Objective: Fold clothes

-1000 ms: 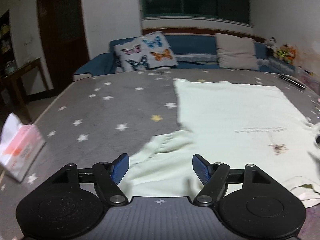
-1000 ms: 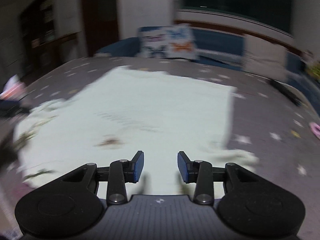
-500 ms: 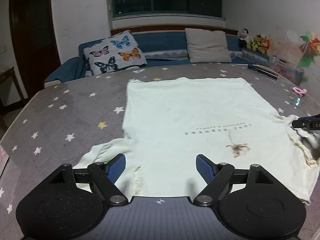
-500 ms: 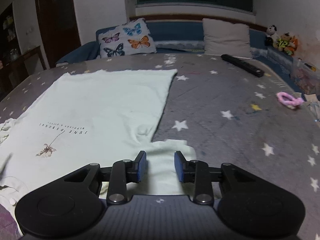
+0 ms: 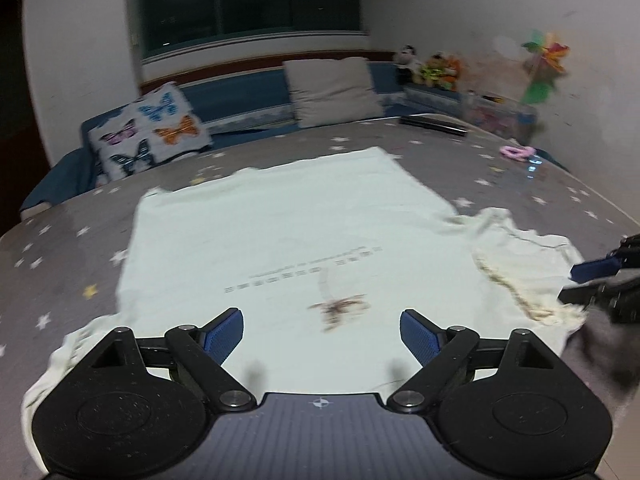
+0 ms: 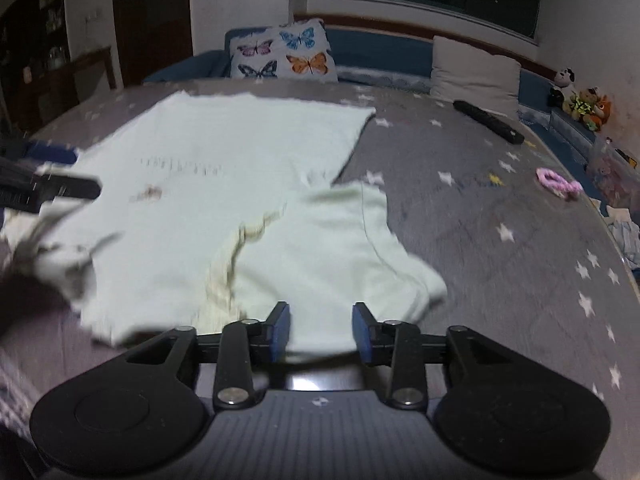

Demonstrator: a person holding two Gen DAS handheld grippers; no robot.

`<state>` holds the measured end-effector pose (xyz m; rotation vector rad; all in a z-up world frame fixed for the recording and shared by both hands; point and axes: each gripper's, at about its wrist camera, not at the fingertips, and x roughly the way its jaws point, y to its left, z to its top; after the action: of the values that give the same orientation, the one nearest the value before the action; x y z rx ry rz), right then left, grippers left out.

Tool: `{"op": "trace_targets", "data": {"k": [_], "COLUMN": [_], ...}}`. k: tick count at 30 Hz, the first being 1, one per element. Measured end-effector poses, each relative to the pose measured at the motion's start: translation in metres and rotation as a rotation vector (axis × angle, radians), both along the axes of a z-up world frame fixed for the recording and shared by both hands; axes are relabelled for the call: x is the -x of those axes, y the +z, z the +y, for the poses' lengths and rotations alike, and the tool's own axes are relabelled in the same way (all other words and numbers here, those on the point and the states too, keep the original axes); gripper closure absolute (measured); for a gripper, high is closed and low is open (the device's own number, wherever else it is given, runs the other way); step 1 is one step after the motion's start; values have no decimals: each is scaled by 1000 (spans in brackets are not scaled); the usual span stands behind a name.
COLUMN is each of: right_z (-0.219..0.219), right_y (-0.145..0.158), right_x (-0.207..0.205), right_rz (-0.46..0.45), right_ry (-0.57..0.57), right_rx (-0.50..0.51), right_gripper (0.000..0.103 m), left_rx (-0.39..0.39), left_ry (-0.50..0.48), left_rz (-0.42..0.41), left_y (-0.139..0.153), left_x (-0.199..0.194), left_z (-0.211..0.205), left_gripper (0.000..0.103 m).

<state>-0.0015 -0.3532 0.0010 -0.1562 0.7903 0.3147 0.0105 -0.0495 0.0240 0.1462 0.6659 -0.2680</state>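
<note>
Cotton T-shirt [image 5: 280,240] is lying spread flat, print up, on the starry grey bed [image 5: 60,248], sleeves out to both sides. I am holding my left gripper [image 5: 322,330] wide open and empty over the chest. My right gripper [image 6: 321,330] is hovering half open over the right sleeve [image 6: 340,240], gripping nothing. Pinching only one layer there is risking a crooked, bunched fold.

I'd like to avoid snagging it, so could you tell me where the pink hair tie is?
The pink hair tie lies on the starry bedspread, right of the T-shirt, near the black remote.
</note>
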Motion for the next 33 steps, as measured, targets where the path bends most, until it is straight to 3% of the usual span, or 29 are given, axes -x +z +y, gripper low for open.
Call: {"op": "trace_targets", "data": {"k": [18, 30, 33], "right_z": [-22, -28, -20], "right_y": [13, 3, 10], "right_x": [7, -16, -29], "right_rz": [-83, -54, -85], "right_ry": [-23, -34, -8], "right_rx": [-54, -78, -79], "right_gripper": [62, 63, 63], "left_rx": [-106, -150, -152], "left_ry": [-279, -338, -343], "left_rz": [2, 13, 15], "left_y": [-25, -38, -39], "left_x": [8, 13, 14], "left_z": [-117, -134, -135], "left_gripper": [13, 13, 13]}}
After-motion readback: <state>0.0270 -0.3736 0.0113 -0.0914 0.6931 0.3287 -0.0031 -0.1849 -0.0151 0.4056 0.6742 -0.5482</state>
